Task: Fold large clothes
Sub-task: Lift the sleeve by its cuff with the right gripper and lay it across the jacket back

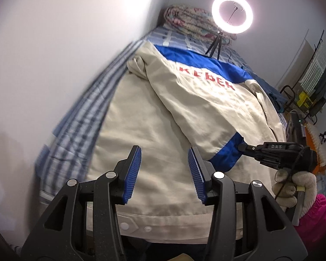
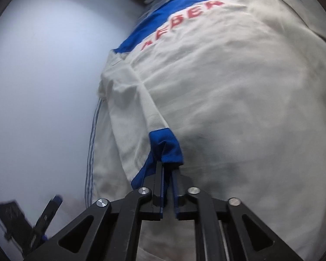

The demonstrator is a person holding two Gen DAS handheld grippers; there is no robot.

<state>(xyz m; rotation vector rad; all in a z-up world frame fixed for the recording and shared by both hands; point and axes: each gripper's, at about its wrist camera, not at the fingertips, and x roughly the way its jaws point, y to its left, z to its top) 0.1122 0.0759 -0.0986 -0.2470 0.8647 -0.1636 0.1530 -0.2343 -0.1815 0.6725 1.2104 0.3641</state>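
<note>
A cream jacket point(image 1: 163, 108) with a blue yoke and red lettering point(image 1: 208, 78) lies back up on the bed. One sleeve is laid slantwise across it and ends in a blue cuff point(image 1: 228, 154). My left gripper point(image 1: 164, 149) hangs open above the jacket's lower part near the hem, with nothing between its fingers. From the right, my right gripper point(image 1: 241, 146) reaches to that cuff. In the right wrist view the jacket point(image 2: 228, 87) fills the frame. There my right gripper point(image 2: 167, 164) has a narrow gap between its pads, with the cuff point(image 2: 165, 141) draped over the fingertips.
The bed point(image 1: 80, 130) has a blue checked sheet and runs along a white wall point(image 1: 54, 43) on the left. At its far end sit a folded quilt point(image 1: 189, 21) and a ring light on a tripod point(image 1: 232, 14). A gloved hand point(image 1: 297, 187) and a pink sleeve point(image 1: 315, 221) are at right.
</note>
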